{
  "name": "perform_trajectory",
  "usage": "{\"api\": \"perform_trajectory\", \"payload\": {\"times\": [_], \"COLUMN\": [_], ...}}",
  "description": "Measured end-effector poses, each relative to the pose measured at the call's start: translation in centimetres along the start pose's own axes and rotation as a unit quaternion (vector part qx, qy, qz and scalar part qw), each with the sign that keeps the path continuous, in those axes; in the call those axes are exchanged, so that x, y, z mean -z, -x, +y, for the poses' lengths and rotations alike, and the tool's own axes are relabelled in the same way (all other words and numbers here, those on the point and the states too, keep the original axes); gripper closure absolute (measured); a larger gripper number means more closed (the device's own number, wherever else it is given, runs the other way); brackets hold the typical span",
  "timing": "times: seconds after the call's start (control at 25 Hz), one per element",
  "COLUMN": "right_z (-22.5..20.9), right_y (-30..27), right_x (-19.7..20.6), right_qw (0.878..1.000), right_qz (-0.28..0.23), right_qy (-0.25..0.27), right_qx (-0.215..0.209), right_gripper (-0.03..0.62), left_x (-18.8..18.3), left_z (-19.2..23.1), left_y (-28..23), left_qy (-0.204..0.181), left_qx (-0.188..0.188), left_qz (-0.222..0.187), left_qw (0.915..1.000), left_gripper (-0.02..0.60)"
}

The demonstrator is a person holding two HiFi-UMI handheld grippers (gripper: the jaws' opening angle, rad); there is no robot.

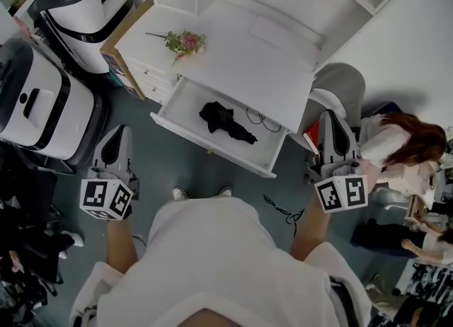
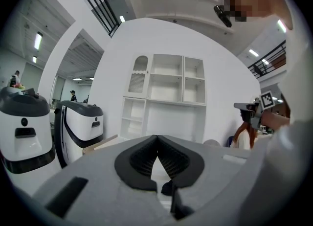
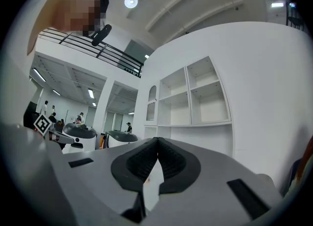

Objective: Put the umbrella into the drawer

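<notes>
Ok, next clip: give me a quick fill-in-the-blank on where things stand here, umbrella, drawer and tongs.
1. The black umbrella lies ____ the open drawer.
2. The flowers lie on the white desk top, toward its ____ end in the head view.
3. The left tongs and the right tongs are both ____, with nothing between them.

Missing words: inside; left; shut
</notes>
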State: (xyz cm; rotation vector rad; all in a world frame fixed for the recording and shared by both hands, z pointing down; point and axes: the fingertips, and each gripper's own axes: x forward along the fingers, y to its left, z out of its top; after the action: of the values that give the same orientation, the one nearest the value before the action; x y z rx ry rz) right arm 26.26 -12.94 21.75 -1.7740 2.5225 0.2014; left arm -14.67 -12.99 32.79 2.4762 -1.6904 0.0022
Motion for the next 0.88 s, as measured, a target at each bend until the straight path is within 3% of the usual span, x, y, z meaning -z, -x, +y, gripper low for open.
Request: {"api": "perform_trajectory", "payload": {"times": [0.2,0.4,0.88], "right_z": [2.2,4.6,10.5], "right_y": [-0.7,-2.0,-4.4], "right_x": [0.6,0.4,0.0], "right_qw": [1.000,0.998,0.996], "right_qz": [0.008,-0.004,-0.007], "right_qy": [-0.001,-0.051,-0.046], "right_qx": [-0.013,-0.039,-0.074], "right_gripper": [0.593,0.594,0.594], "left_x": [0.2,0.4,0.6], "left_z": [0.0,1.8,5.3], "left_y": [1.4,3.2,6.0], "left_qy": [0.002,0.002,0.015], "left_qx": [0.006,-0.010,-0.028], "left_qz": [-0.003,-0.004,-0.017], "left_qw": [1.0000,0.9999,0.9994], "left_gripper": [0.568,0.568,0.568]}}
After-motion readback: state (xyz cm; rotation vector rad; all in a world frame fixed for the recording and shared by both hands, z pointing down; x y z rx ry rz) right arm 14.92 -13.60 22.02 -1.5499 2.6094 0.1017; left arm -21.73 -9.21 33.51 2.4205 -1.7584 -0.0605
